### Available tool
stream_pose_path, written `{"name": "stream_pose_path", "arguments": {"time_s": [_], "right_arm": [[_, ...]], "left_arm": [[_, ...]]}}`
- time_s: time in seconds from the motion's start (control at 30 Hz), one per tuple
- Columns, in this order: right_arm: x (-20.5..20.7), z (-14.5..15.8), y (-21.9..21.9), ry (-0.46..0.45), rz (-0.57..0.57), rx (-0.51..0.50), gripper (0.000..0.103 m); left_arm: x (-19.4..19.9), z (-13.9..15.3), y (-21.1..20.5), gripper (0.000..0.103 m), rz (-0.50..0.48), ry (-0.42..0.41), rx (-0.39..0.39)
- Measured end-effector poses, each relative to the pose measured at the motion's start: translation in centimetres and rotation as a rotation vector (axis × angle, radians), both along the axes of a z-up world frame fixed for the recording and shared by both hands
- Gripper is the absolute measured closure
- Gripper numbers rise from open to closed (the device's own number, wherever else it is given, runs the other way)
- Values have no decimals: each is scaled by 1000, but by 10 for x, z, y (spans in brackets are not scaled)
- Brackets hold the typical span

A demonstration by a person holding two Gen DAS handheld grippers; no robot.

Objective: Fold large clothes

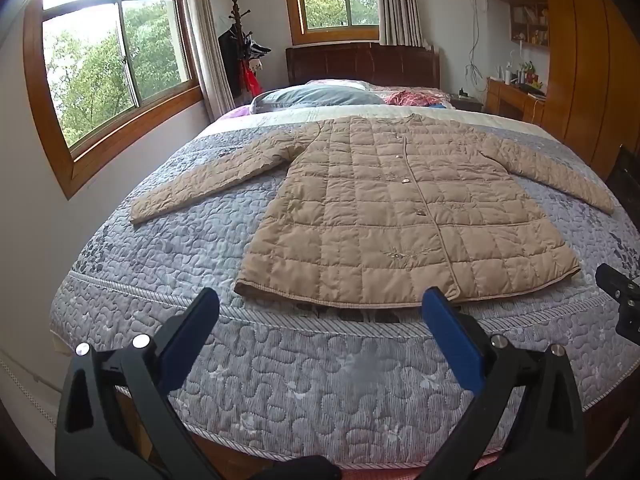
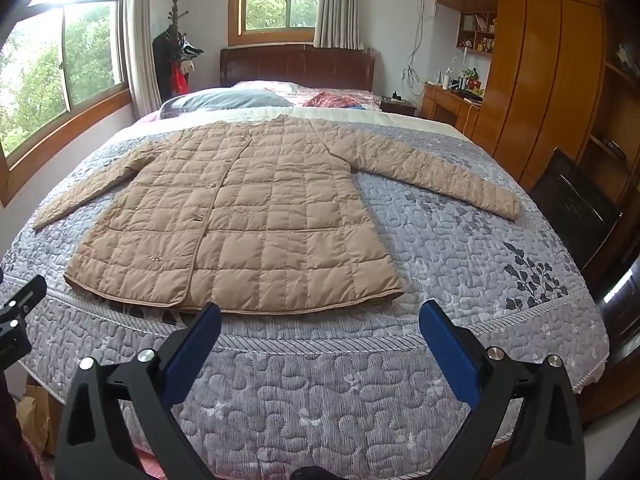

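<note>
A tan quilted coat (image 1: 392,208) lies flat and face up on the bed, front buttoned, both sleeves spread out to the sides, hem toward me. It also shows in the right wrist view (image 2: 240,216). My left gripper (image 1: 320,304) is open and empty, held above the foot of the bed just short of the hem. My right gripper (image 2: 320,316) is open and empty, just short of the hem's right part. The right gripper's body shows at the right edge of the left wrist view (image 1: 624,300).
The bed has a grey-blue quilted bedspread (image 1: 304,376). Pillows (image 1: 316,96) and a red checked cloth (image 1: 412,98) lie by the dark headboard (image 1: 360,62). A wall with windows is on the left. A wooden wardrobe (image 2: 540,80), a desk and a dark chair (image 2: 572,204) stand on the right.
</note>
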State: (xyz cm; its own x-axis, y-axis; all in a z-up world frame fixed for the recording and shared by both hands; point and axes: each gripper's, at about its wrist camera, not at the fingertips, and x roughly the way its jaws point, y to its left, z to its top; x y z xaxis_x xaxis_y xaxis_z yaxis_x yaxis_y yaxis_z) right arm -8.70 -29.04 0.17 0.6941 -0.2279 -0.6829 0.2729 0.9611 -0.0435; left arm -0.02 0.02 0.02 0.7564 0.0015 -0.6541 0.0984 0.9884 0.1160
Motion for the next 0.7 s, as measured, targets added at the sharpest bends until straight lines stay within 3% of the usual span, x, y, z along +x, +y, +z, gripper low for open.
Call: {"name": "stream_pose_path", "arguments": {"time_s": [0.7], "right_arm": [[2,0,2,1,1,-1,4]], "left_arm": [[-2,4,5,3,1,-2,-1]]}}
